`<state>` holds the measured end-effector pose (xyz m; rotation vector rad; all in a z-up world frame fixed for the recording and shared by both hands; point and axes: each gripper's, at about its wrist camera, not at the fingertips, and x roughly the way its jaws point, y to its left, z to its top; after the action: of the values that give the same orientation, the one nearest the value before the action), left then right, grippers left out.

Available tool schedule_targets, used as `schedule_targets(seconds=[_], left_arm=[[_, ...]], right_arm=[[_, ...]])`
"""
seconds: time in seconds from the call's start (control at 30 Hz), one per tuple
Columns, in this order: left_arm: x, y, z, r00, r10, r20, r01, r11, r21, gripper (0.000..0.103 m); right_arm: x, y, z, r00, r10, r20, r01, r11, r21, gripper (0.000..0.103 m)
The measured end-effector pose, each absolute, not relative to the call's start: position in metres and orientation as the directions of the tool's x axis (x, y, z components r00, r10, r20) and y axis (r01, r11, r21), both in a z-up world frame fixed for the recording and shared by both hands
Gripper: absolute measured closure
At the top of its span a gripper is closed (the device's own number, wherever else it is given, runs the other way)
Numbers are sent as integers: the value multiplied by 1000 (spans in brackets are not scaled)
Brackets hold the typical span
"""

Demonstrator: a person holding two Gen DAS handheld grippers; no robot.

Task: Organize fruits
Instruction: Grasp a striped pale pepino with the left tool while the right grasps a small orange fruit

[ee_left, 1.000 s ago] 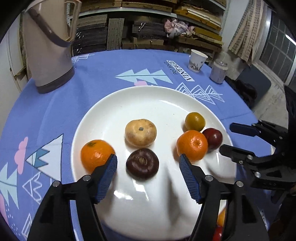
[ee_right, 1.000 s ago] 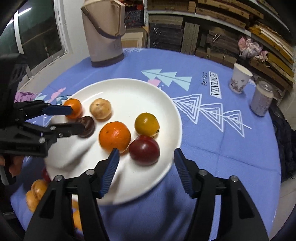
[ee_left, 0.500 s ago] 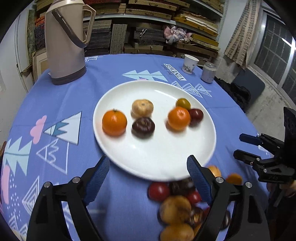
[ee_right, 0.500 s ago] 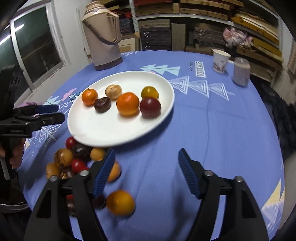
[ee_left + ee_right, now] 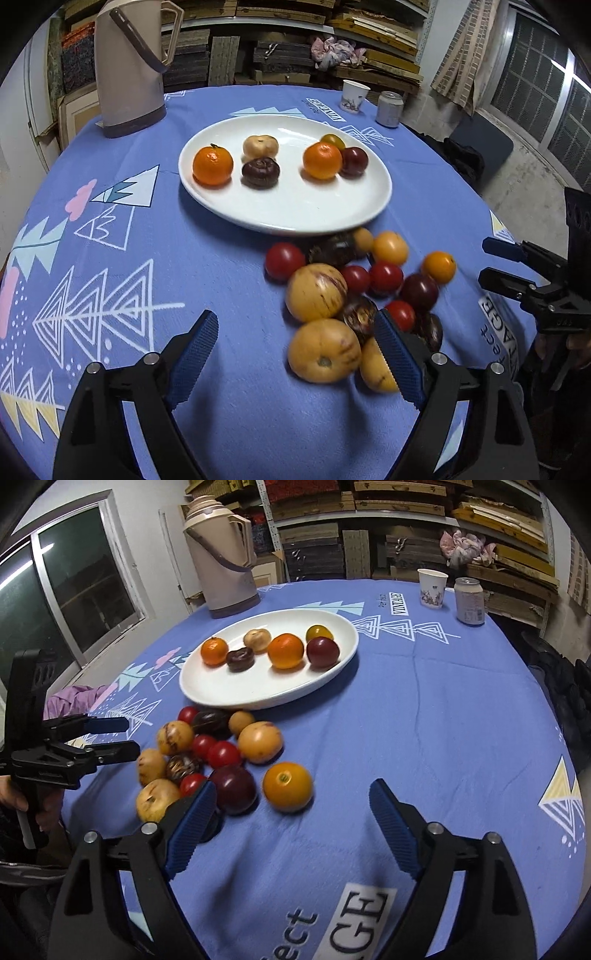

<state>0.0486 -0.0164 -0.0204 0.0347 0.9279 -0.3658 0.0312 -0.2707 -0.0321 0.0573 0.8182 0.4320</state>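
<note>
A second ago both claws hung low over the white plate (image 5: 295, 218), the left claw (image 5: 295, 354) framing the dark fruit and the right claw (image 5: 291, 819) framing the orange and the red plum; now both have drawn back from the plate toward the near edge of the tabletop (image 5: 221, 280), and the loose pile of fruits (image 5: 354, 291) in front of the plate has come into view. The six fruits on the plate lie as they did. The left claw stands wide, nothing between its blue pads (image 5: 194, 350), its right pad in front of the yellow fruits at the near side of the pile; whether it touches them I cannot tell. The right claw is opening, wider than a second ago, with bare blue cloth between its pads, and its left pad sits just in front of a dark plum (image 5: 234, 788) with an orange (image 5: 288, 786) just beyond the gap.
</note>
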Motion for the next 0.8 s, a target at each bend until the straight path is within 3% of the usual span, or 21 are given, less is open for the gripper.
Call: schedule_targets(seconds=[0.4, 0.47, 0.5, 0.53, 0.67, 0.8], left_arm=[[46, -28, -51, 499, -218, -839, 341, 939, -41, 16], [48, -24, -53, 491, -254, -833, 331, 939, -91, 25], [51, -22, -54, 467, -300, -832, 341, 929, -144, 44], [53, -22, -55, 455, -308, -835, 345, 926, -153, 57], [51, -31, -57, 482, -272, -833, 369, 925, -89, 58], [54, -23, -57, 476, -290, -831, 355, 927, -120, 58]], right_arm=[[26, -267, -34, 584, 428, -690, -377, 895, 237, 20], [25, -265, -33, 580, 434, -690, -382, 892, 240, 20], [25, -264, -33, 577, 435, -691, -386, 891, 240, 20], [24, -261, -32, 574, 436, -693, -392, 889, 235, 20], [13, -250, -25, 564, 456, -688, -439, 872, 218, 20], [-6, -227, -17, 514, 536, -670, -549, 806, 223, 20]])
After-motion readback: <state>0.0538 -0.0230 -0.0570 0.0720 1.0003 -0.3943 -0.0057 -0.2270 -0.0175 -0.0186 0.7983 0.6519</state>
